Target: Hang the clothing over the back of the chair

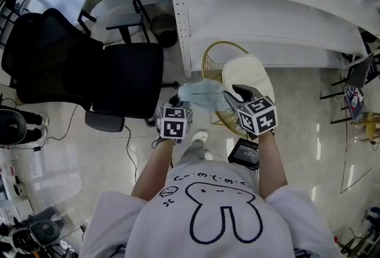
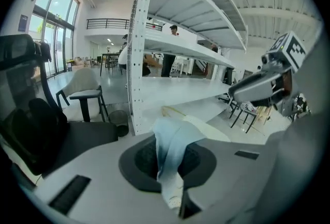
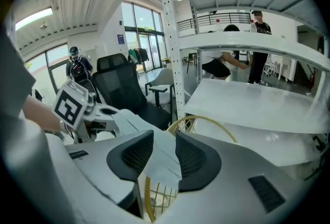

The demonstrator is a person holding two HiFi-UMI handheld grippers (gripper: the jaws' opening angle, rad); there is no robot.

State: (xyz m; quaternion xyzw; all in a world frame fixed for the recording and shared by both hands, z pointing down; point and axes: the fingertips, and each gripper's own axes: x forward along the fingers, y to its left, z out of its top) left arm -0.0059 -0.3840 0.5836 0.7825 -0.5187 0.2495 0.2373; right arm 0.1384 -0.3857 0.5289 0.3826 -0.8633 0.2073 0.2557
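Observation:
A pale blue piece of clothing (image 1: 200, 95) is stretched between my two grippers, just above the gold wire chair (image 1: 217, 57) with its cream cushion (image 1: 252, 75). My left gripper (image 1: 177, 99) is shut on the cloth's left end; in the left gripper view the fabric (image 2: 172, 153) is bunched between the dark pads. My right gripper (image 1: 228, 98) is shut on the right end, and the right gripper view shows the cloth (image 3: 160, 161) pinched between its pads, with the gold chair rim (image 3: 206, 122) right behind. The right gripper sits a little higher than the left.
A black office chair (image 1: 89, 66) stands to the left, a white chair (image 1: 116, 4) behind it. White shelving (image 1: 267, 7) runs behind the gold chair. A black box (image 1: 244, 153) lies on the floor by the person's feet. People stand in the far background.

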